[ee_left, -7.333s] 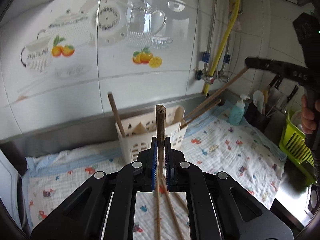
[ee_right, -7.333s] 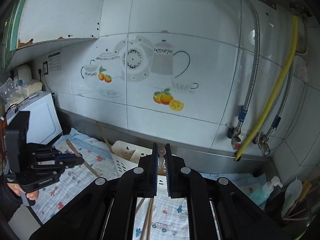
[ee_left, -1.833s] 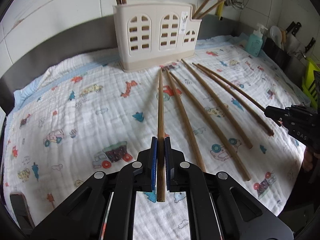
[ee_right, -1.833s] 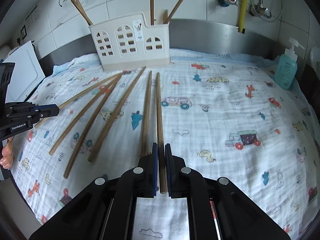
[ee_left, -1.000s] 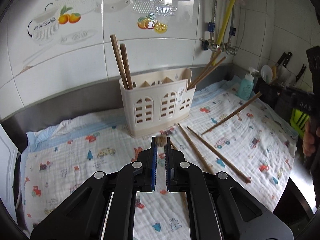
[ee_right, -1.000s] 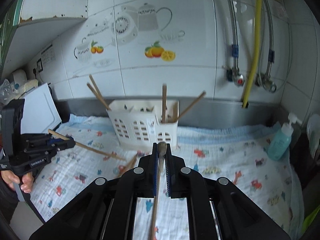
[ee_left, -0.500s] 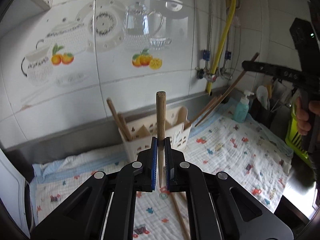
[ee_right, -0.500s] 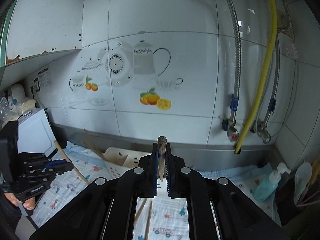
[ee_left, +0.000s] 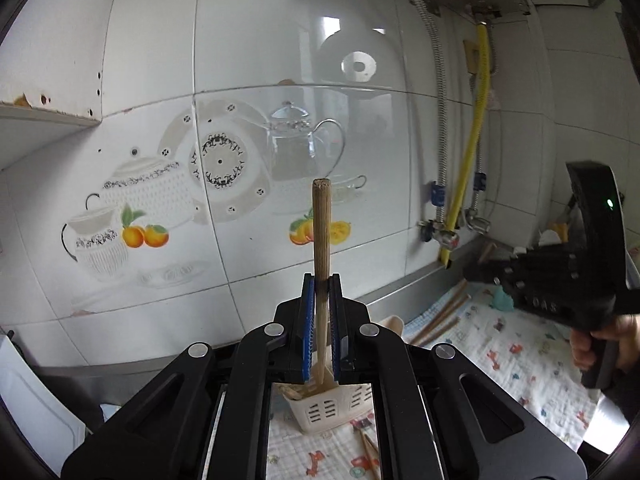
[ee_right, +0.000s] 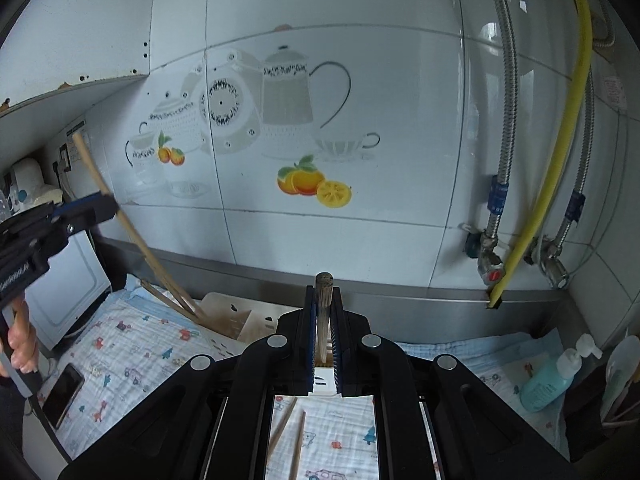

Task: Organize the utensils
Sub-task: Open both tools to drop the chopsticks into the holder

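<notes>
My left gripper [ee_left: 320, 284] is shut on a long wooden chopstick [ee_left: 321, 232] that stands nearly upright, its lower end in the white slotted utensil holder [ee_left: 332, 408]. My right gripper [ee_right: 323, 292] is shut on another chopstick [ee_right: 323, 312], also upright over the holder [ee_right: 244, 320]. In the right wrist view the left gripper [ee_right: 60, 220] shows at the left with its chopstick [ee_right: 132, 236] slanting into the holder's left end. The right gripper [ee_left: 532, 276] shows at the right of the left wrist view. Loose chopsticks [ee_right: 288, 432] lie on the printed cloth.
The printed cloth [ee_right: 132, 360] covers the counter below a tiled wall with pipes and a yellow hose [ee_right: 556, 152]. A teal soap bottle [ee_right: 552, 380] stands at the right. A phone [ee_right: 64, 394] lies at the left edge beside a white appliance [ee_right: 68, 280].
Both grippers lifted chopsticks off the cloth, tipped them upright and carried them over the holder. Since half a second ago both have come closer, and the chopstick ends have gone down into it.
</notes>
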### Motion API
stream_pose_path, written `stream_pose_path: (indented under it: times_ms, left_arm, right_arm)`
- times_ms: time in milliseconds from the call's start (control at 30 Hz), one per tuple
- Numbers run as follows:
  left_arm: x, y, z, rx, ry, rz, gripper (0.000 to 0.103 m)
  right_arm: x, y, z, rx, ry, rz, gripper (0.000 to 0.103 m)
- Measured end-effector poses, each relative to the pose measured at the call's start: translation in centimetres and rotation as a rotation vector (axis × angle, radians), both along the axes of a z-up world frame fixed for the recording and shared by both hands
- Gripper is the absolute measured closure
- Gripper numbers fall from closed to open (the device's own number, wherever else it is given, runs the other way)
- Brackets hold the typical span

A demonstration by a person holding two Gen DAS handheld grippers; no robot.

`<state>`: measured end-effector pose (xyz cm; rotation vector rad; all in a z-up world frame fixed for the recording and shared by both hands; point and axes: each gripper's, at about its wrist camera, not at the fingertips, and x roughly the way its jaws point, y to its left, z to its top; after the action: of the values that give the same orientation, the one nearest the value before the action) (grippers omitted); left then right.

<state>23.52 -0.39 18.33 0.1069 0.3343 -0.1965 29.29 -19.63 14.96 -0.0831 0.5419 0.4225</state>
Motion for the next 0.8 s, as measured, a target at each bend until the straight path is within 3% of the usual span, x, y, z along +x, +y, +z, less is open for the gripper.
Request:
stream_pose_path:
  times_ms: [500,800]
  left_arm:
    - [4.5,1.6,-4.7,-0.068,0.146,0.041,0.097]
    - [4.4,1.8,-5.2,-0.083,0.151,0.038,0.094]
  right_arm:
    - [1.1,0.3,-2.7,-0.011,0.051,0.005,0.096]
    - [1.3,0.3,-3.3,-0.003,0.057,-0.001,0.096]
